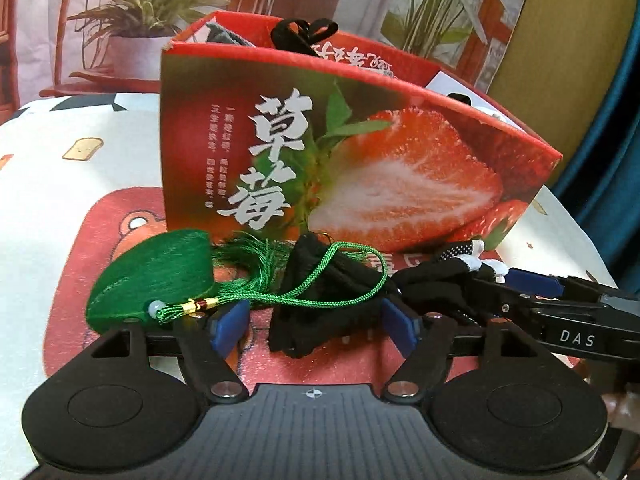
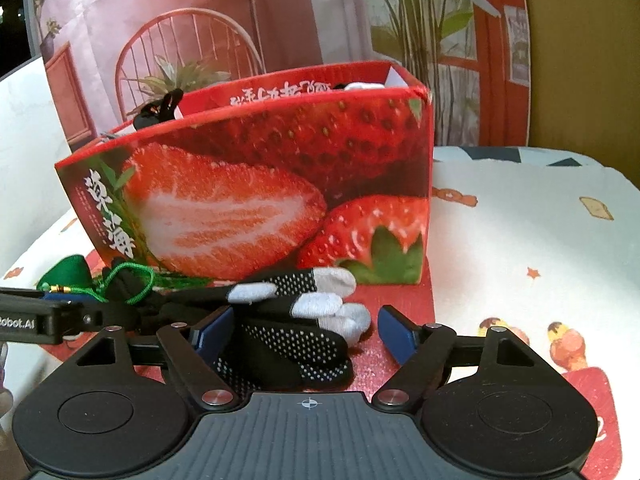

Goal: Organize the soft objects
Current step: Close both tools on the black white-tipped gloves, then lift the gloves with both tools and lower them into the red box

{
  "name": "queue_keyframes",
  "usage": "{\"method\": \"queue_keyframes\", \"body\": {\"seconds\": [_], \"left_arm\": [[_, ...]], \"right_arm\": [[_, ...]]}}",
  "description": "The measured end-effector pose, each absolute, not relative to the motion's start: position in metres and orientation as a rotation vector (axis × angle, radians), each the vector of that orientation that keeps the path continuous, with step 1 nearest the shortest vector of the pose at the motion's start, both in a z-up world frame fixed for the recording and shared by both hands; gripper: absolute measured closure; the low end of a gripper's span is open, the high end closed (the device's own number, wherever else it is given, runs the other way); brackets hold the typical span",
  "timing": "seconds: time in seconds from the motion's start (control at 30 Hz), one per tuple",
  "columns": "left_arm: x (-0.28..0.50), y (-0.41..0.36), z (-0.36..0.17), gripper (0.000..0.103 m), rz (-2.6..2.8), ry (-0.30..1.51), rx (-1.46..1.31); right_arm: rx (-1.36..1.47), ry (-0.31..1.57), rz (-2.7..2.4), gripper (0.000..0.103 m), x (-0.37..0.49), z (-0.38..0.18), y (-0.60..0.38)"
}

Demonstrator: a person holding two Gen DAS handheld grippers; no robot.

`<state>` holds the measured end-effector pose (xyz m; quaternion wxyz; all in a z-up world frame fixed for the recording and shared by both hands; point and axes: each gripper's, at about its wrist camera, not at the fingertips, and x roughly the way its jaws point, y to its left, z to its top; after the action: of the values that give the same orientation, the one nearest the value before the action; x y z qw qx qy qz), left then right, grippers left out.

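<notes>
From the left wrist view, the left gripper stands with its blue-padded fingers spread wide over the printed tablecloth. A bunched black cloth item lies between the pads, nearer the right-hand one, and neither pad presses on it, so nothing is gripped. A green woven cord loops across that black bundle and runs back past the left-hand finger to a green leaf-shaped ornament, which lies just outside and ahead of that finger, its green tassel fanned out beyond the fingertips. Straight ahead of the fingers stands the open strawberry-printed box, with some dark things showing over its rim. Off to the right of the right-hand finger the other gripper reaches in low, and a dotted black glove lies beside it.

From the right wrist view, the right gripper is likewise open wide. The black glove with white dots and grey fingertips lies between the fingers, touching or close against the left-hand pad and well clear of the right-hand one; it is not clamped. The strawberry box stands just beyond the fingertips. To the left of the left-hand finger are the left gripper's arm, the green cord and the green ornament.
</notes>
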<state>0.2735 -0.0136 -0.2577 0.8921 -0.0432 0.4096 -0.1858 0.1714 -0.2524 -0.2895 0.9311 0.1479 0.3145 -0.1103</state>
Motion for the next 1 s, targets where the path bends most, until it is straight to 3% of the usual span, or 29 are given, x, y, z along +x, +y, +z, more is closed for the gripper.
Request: {"method": "queue_keyframes", "body": {"seconds": [0.2, 0.3, 0.37, 0.47, 0.53, 0.6, 0.67, 1.0], "left_arm": [[0.273, -0.017, -0.259, 0.029, -0.376, 0.842, -0.082], [0.272, -0.017, -0.259, 0.040, -0.386, 0.845, -0.081], [0.272, -0.018, -0.258, 0.043, -0.387, 0.848, -0.075], [0.271, -0.020, -0.258, 0.056, -0.397, 0.858, -0.080], [0.270, -0.020, -0.257, 0.072, -0.412, 0.863, -0.085], [0.267, -0.023, -0.254, 0.077, -0.411, 0.862, -0.067], [0.265, -0.025, -0.251, 0.080, -0.428, 0.870, -0.068], [0.241, -0.039, -0.204, 0.081, -0.563, 0.813, -0.141]], "right_arm": [[0.319, 0.649, -0.226, 0.031, 0.172, -0.293, -0.256], [0.294, 0.657, -0.212, 0.036, 0.174, -0.294, -0.252], [0.281, 0.663, -0.198, 0.046, 0.176, -0.294, -0.249], [0.280, 0.670, -0.178, 0.057, 0.176, -0.294, -0.247], [0.284, 0.675, -0.168, 0.064, 0.175, -0.293, -0.245], [0.279, 0.681, -0.157, 0.074, 0.173, -0.292, -0.243], [0.278, 0.686, -0.146, 0.092, 0.170, -0.290, -0.241], [0.331, 0.573, -0.172, 0.096, 0.124, -0.244, -0.253]]}}
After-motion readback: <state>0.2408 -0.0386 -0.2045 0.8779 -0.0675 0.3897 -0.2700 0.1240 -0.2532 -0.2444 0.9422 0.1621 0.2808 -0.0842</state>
